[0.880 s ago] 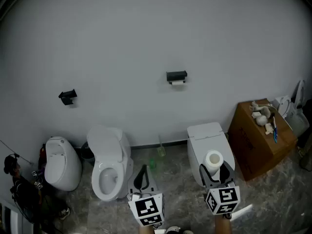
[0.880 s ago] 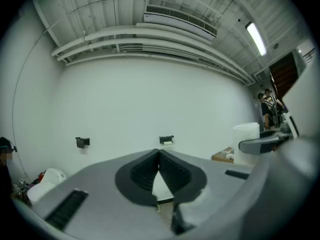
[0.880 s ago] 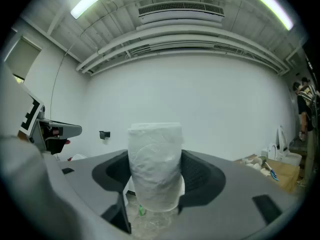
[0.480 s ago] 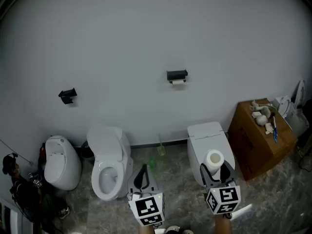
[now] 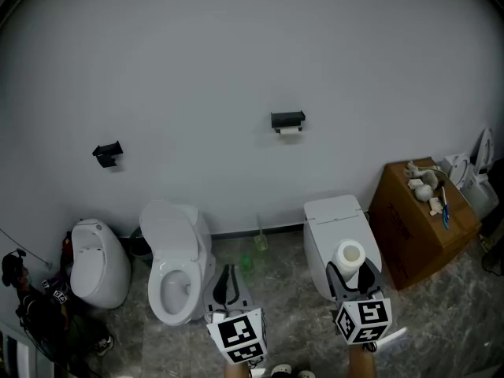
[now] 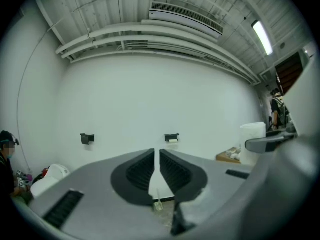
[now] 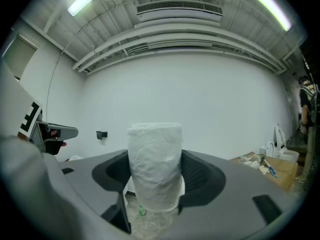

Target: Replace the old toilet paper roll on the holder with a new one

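One new roll [image 7: 154, 164] clamped upright in my right gripper [image 7: 155, 176], left gripper [image 6: 160, 156] pinched together, empty, far holder [image 5: 287, 120] carrying thin old roll [image 5: 289, 131].

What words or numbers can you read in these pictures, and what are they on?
None can be read.
Cardboard box: faint marks on its side, too blurred to read.
Marker cubes: black-and-white square patterns, not words or numbers.

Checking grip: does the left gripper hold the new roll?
No, the left gripper is shut and empty; the right gripper holds the roll.
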Demonstrator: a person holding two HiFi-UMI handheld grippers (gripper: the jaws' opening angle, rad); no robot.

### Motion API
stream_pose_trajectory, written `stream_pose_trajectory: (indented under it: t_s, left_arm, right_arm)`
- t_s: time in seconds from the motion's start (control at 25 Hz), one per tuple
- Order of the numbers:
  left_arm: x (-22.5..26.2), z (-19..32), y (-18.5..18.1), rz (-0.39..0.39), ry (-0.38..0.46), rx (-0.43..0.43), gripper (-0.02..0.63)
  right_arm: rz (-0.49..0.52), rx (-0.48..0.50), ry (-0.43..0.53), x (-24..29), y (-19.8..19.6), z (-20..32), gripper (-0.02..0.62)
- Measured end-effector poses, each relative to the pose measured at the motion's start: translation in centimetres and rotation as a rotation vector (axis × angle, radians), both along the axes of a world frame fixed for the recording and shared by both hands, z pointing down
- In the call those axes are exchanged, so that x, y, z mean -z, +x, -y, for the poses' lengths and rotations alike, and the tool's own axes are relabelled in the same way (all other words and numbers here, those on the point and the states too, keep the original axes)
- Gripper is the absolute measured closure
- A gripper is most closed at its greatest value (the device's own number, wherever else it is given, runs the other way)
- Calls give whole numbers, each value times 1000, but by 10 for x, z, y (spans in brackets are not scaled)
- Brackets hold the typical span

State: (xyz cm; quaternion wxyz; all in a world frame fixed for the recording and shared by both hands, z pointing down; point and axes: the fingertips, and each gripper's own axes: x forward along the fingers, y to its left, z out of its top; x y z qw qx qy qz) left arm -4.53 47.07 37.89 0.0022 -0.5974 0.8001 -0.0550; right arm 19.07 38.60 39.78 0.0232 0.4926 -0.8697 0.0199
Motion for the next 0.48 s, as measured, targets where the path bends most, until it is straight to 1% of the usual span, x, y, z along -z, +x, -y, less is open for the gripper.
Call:
stream_pose_trajectory:
  t_s: [0.08, 0.16, 0.24, 0.32, 0.36, 0.48]
  left_arm:
    - [-1, 1, -8, 5, -2, 17, 570]
    - [1, 2, -13, -1, 14, 14, 516]
    - [3, 5, -14, -20, 31, -7, 476]
    - [4, 9, -15, -29, 38, -28, 414]
    - [4, 12, -16, -31, 37, -36, 396]
    - [-2, 21, -17, -31, 15, -53, 393]
  right_arm:
    - [1, -2, 3, -1, -4, 0, 296]
    - [2, -7, 7, -3, -7, -2, 295]
    - [3, -10, 11, -4, -9, -2, 296]
    - [3, -16, 13, -5, -11, -2, 296]
    - [3, -19, 14, -5, -12, -1, 295]
    - [-2, -25, 12, -7, -13, 5, 296]
